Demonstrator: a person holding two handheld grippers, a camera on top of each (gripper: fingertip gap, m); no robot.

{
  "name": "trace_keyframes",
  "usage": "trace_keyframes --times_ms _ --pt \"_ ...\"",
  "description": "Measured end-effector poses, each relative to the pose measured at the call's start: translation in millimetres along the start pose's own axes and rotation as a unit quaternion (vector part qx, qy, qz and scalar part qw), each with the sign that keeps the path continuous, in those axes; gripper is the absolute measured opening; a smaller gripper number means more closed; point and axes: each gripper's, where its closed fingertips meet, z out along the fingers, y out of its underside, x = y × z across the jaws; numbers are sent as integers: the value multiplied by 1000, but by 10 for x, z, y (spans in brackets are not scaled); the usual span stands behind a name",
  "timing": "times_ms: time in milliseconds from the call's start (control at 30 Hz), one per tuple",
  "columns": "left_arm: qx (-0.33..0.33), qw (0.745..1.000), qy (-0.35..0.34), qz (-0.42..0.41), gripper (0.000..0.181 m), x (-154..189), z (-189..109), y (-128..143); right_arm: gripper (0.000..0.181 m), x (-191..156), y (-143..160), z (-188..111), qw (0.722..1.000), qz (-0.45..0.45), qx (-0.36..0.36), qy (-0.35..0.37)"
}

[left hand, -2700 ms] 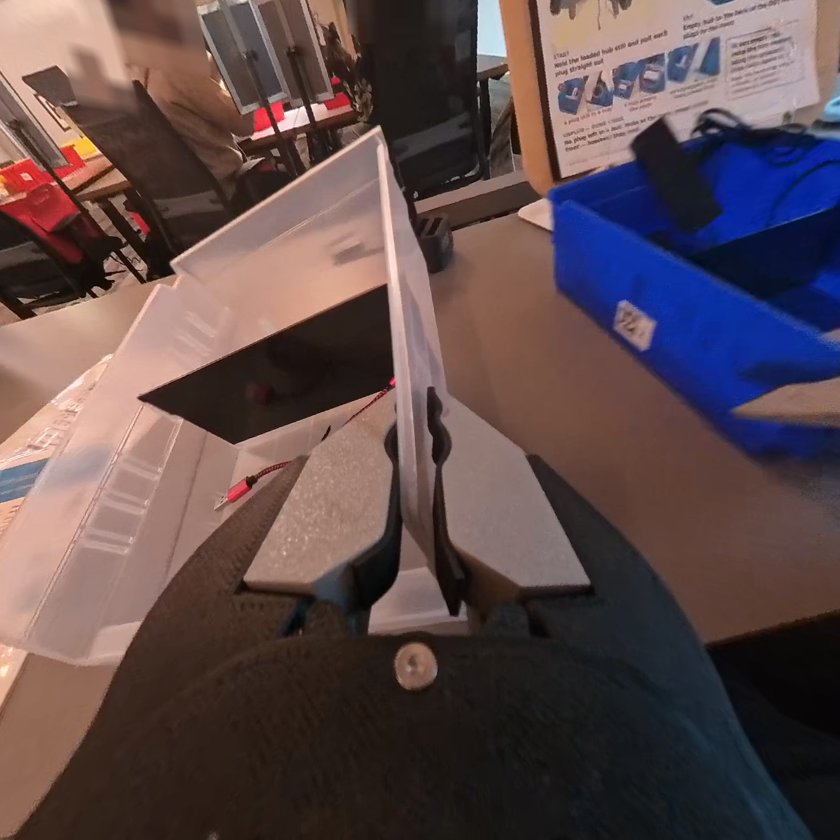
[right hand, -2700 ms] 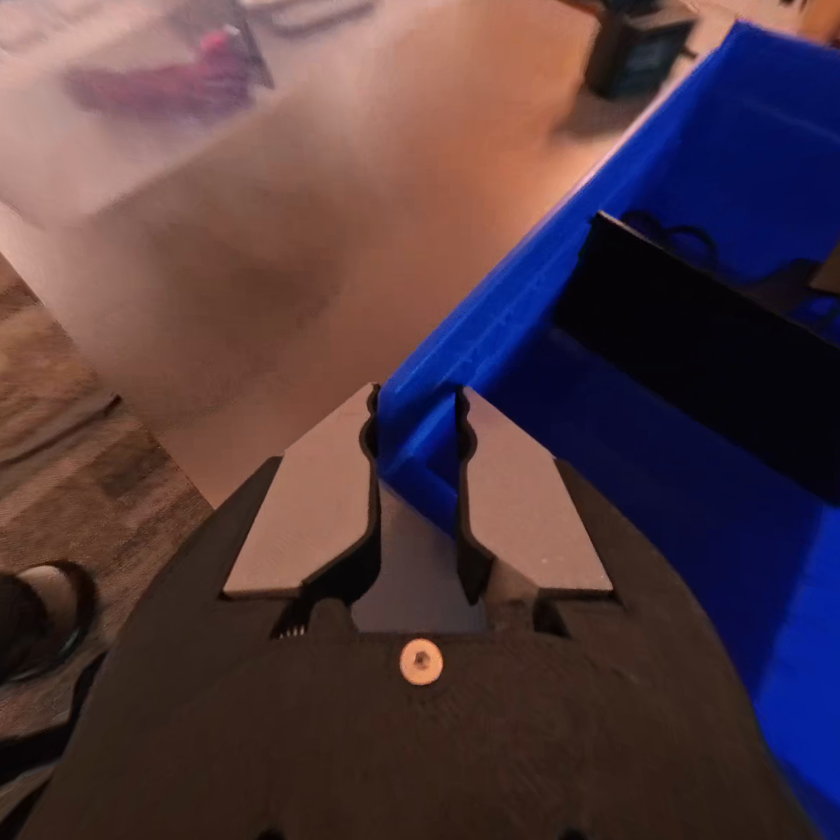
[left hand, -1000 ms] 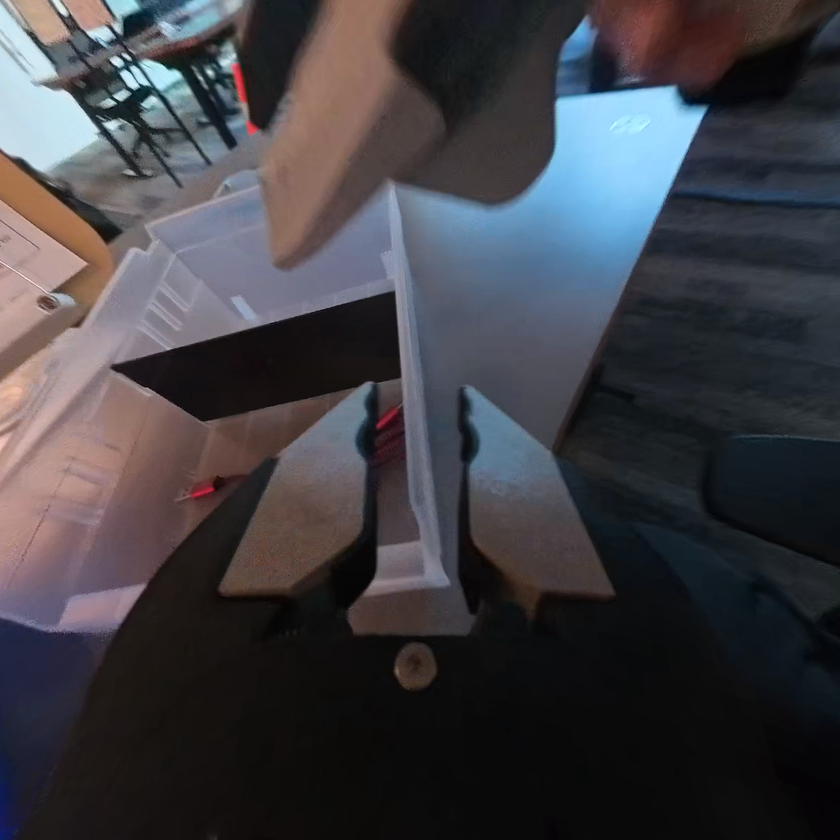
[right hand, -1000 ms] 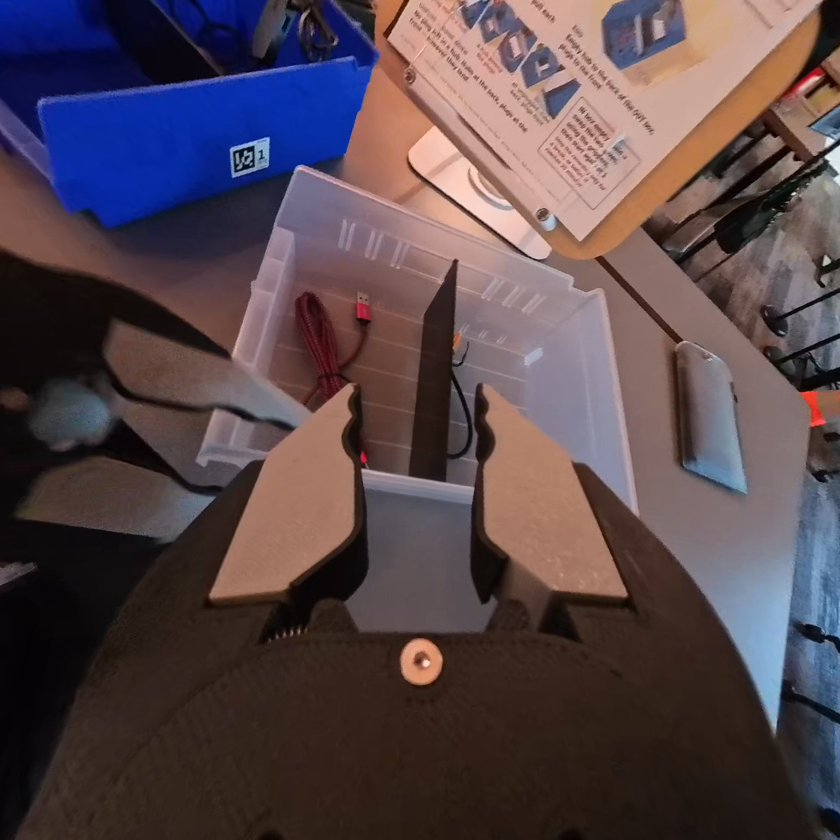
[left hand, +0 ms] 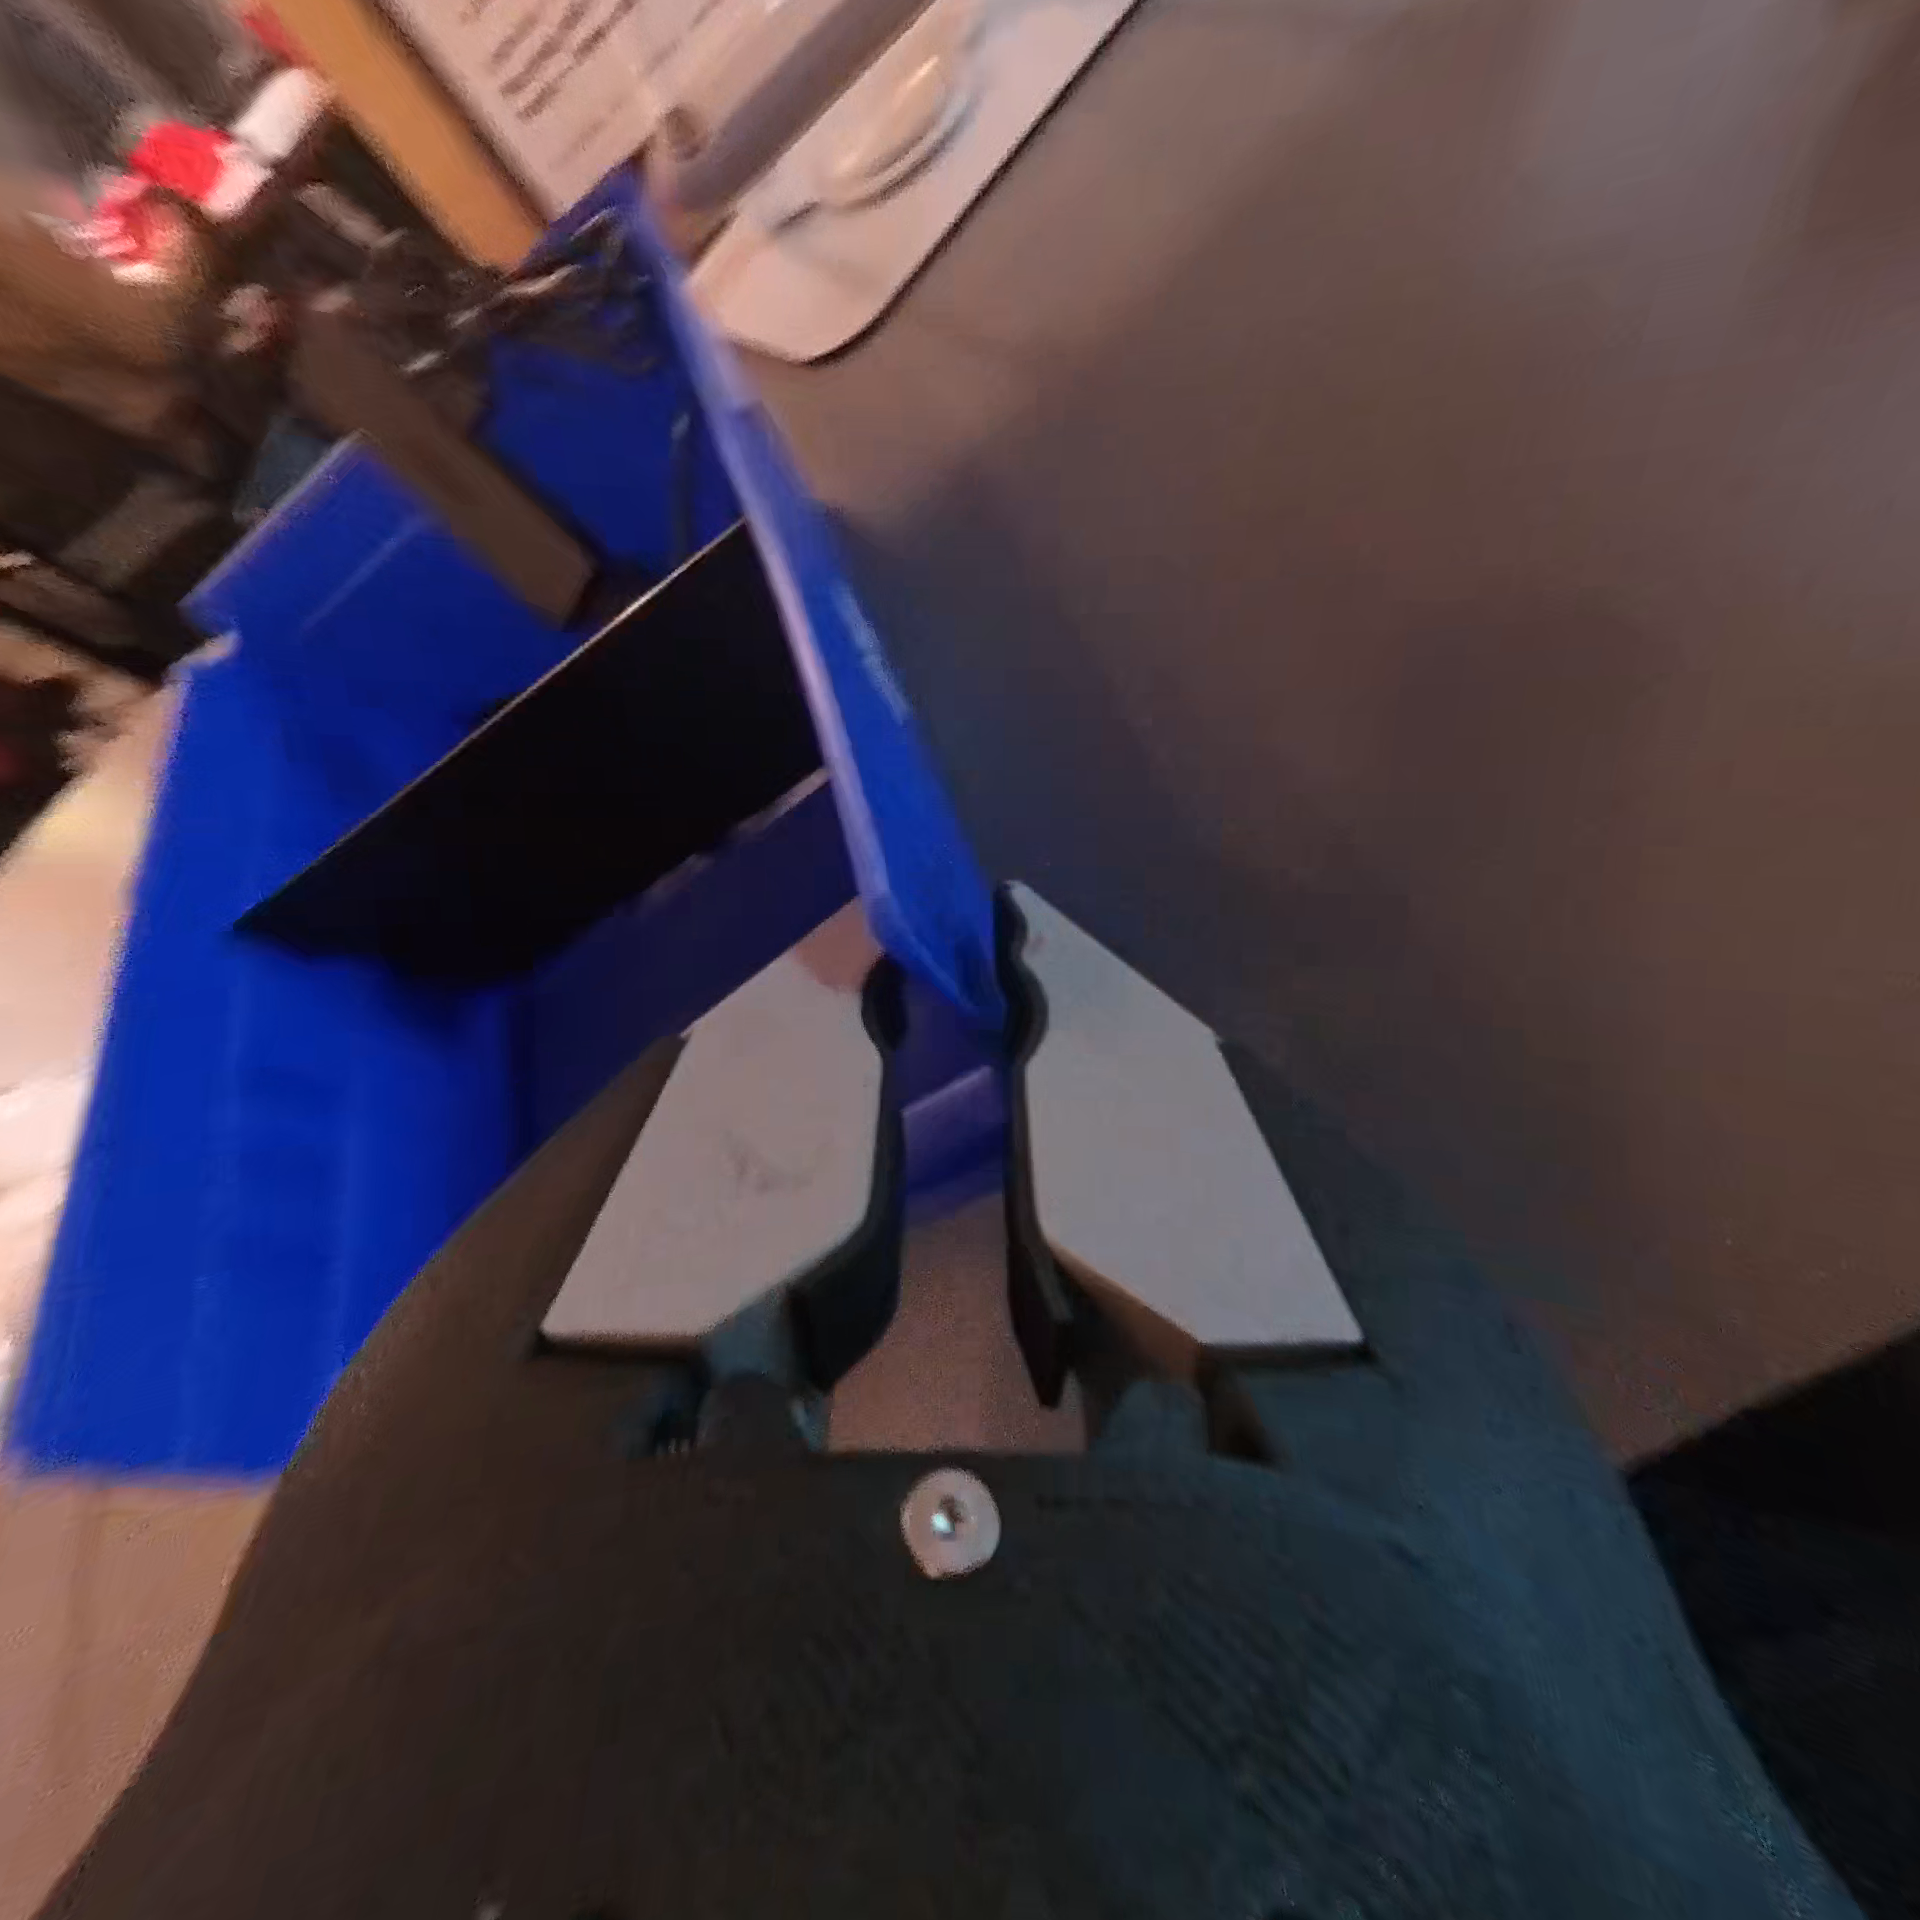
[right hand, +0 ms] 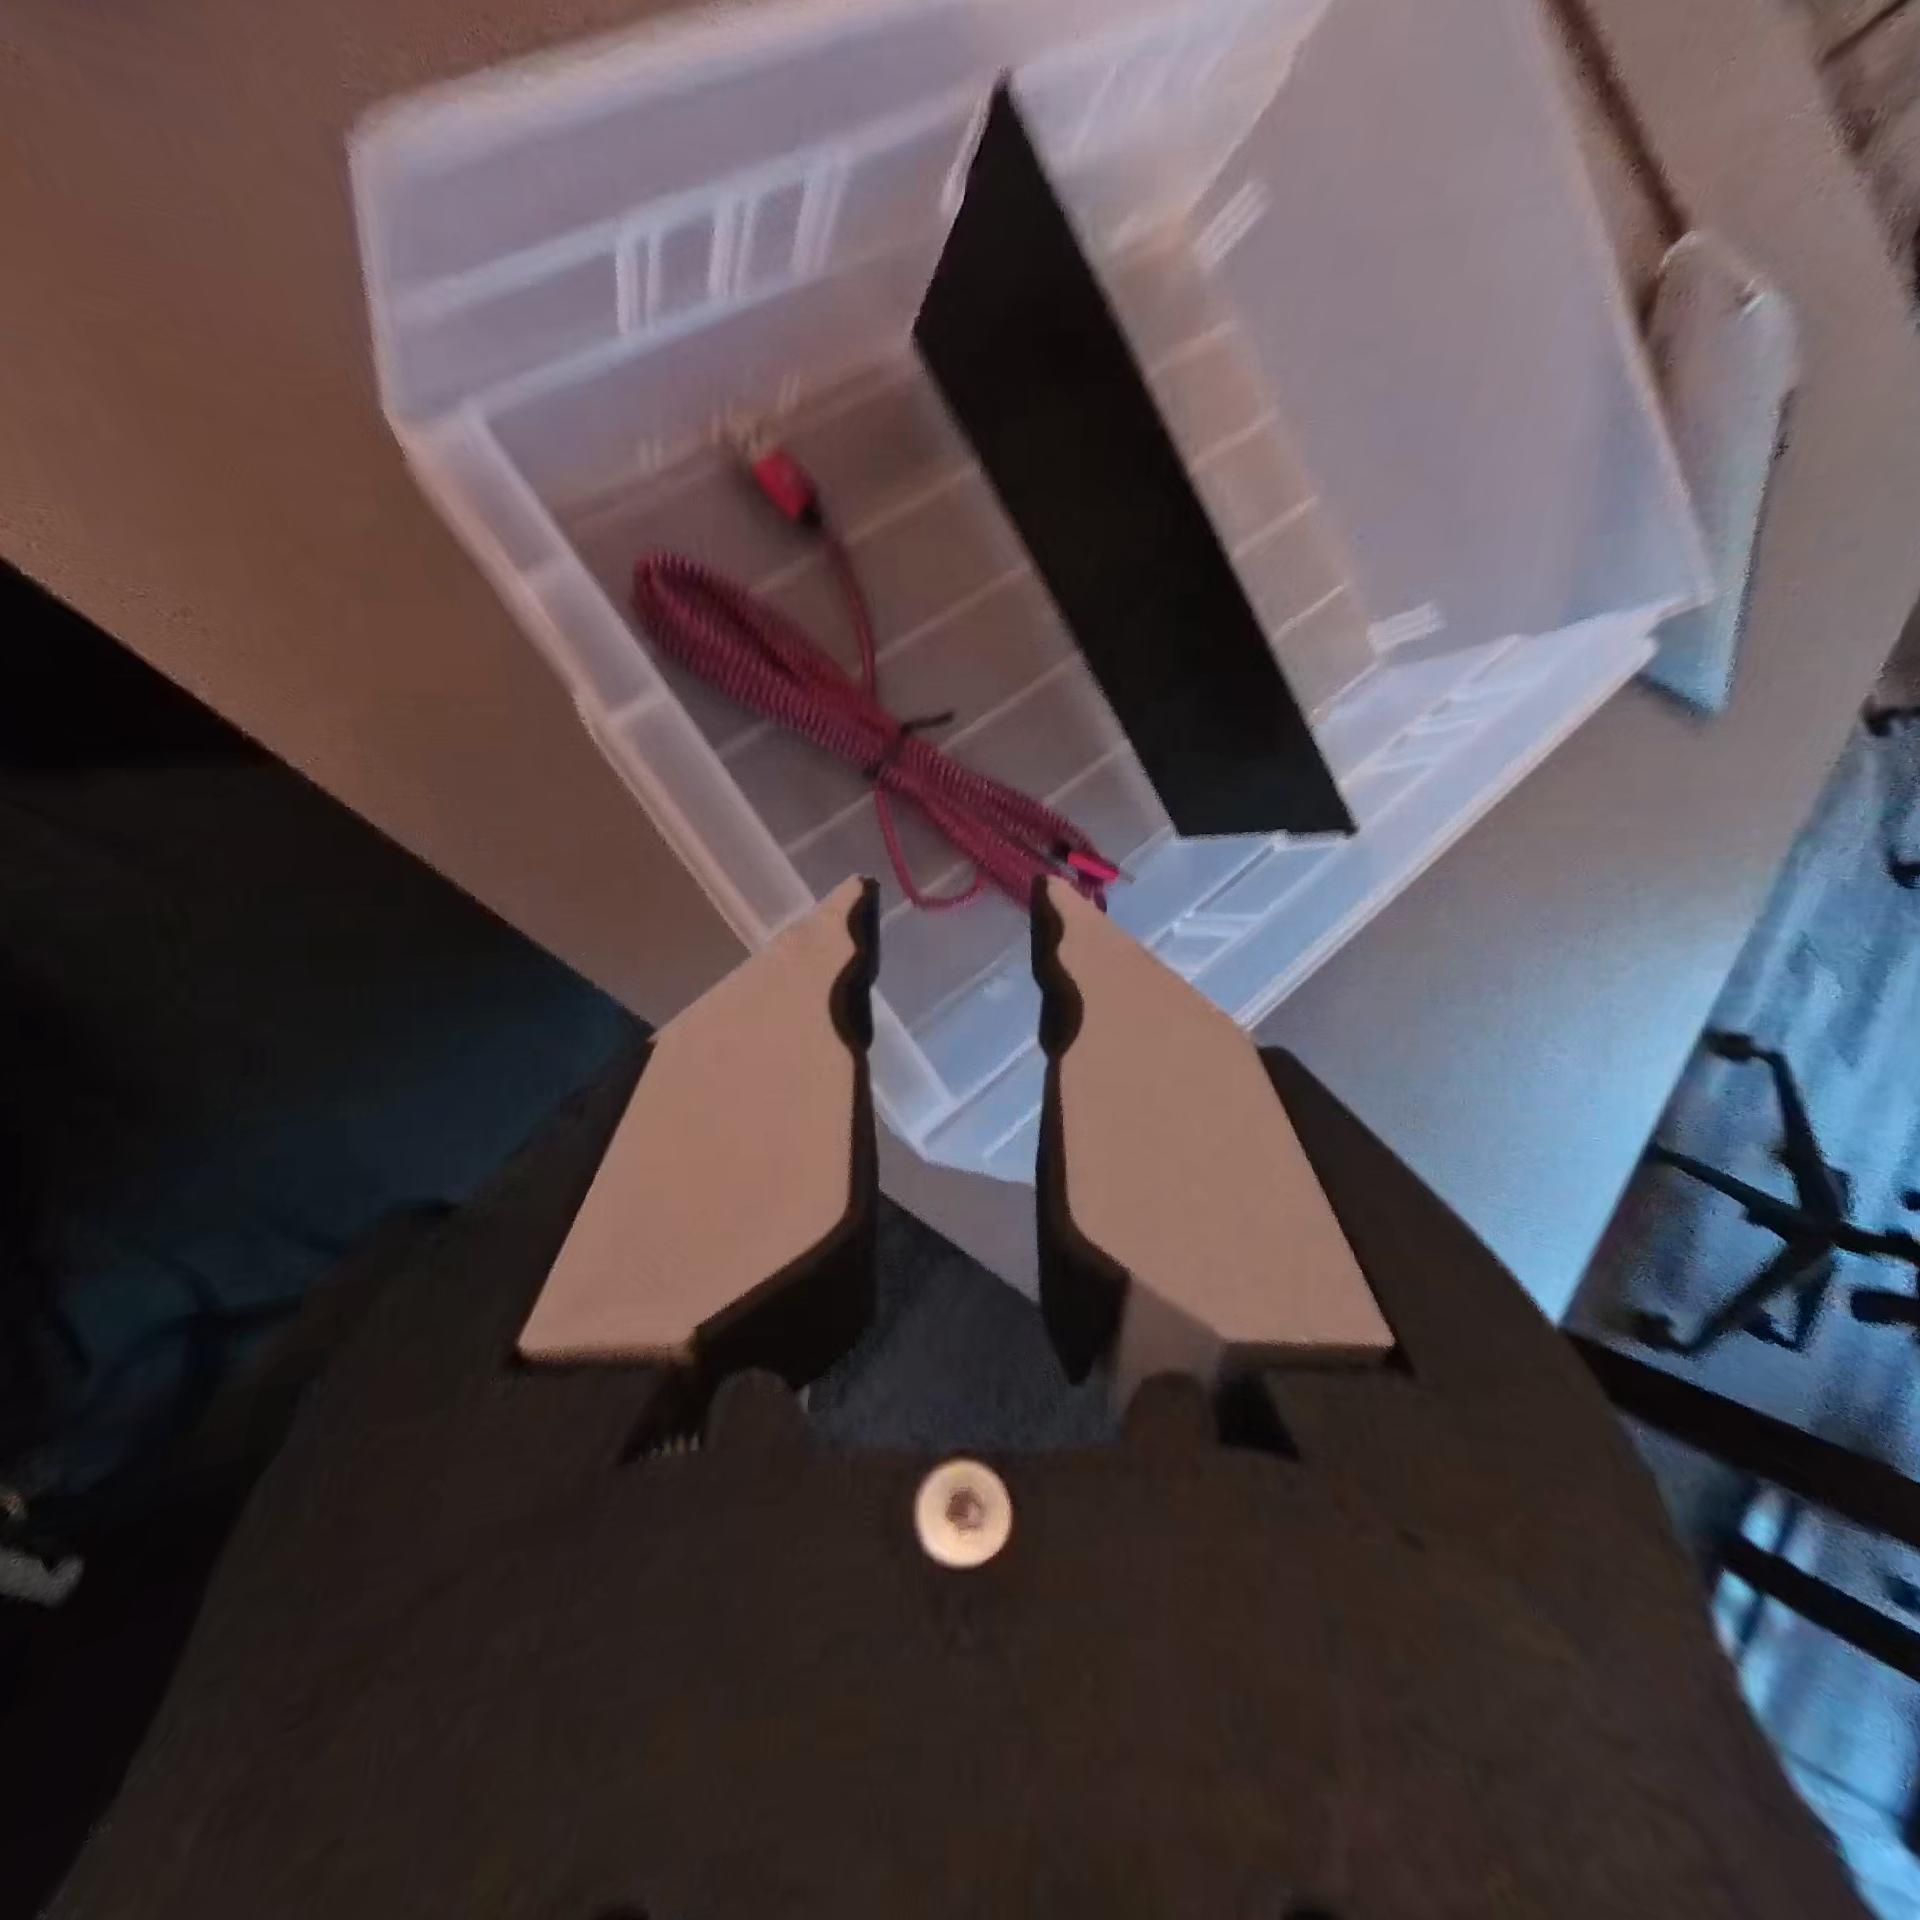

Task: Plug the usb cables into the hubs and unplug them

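In the left wrist view my left gripper (left hand: 948, 951) is closed on the near corner of the wall of a blue bin (left hand: 312, 1143). The bin holds a black divider (left hand: 551, 810), a dark bar-shaped hub (left hand: 447, 468) and black cables (left hand: 540, 301) at the back. In the right wrist view my right gripper (right hand: 951, 904) is open and empty, just above the near edge of a clear plastic bin (right hand: 520, 260). A coiled red braided USB cable (right hand: 831, 727) lies in its left half, beside a black divider (right hand: 1122, 499). The view is blurred.
A brown table (left hand: 1455, 623) carries both bins. An instruction board (left hand: 499, 125) on a white stand base (left hand: 883, 208) stands behind the blue bin. A flat grey object (right hand: 1714, 416) lies right of the clear bin. The table edge, floor and chair legs (right hand: 1766, 1247) are at the right. Across from one pair of fingers to the other is roughly 40 cm.
My left gripper has left the clear bin's wall and now grips the blue bin's wall, jaws narrower. My right gripper has moved closer over the clear bin and stays open.
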Motion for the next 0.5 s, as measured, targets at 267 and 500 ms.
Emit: trace_keyframes --times_ms 267,500 --pt "-16 992 -29 -124 9 -792 -157 642 23 -106 -343 -45 998 -9 63 -15" --pt "-29 989 -65 -129 6 -868 -169 700 25 -236 -586 -53 995 -11 96 -29"
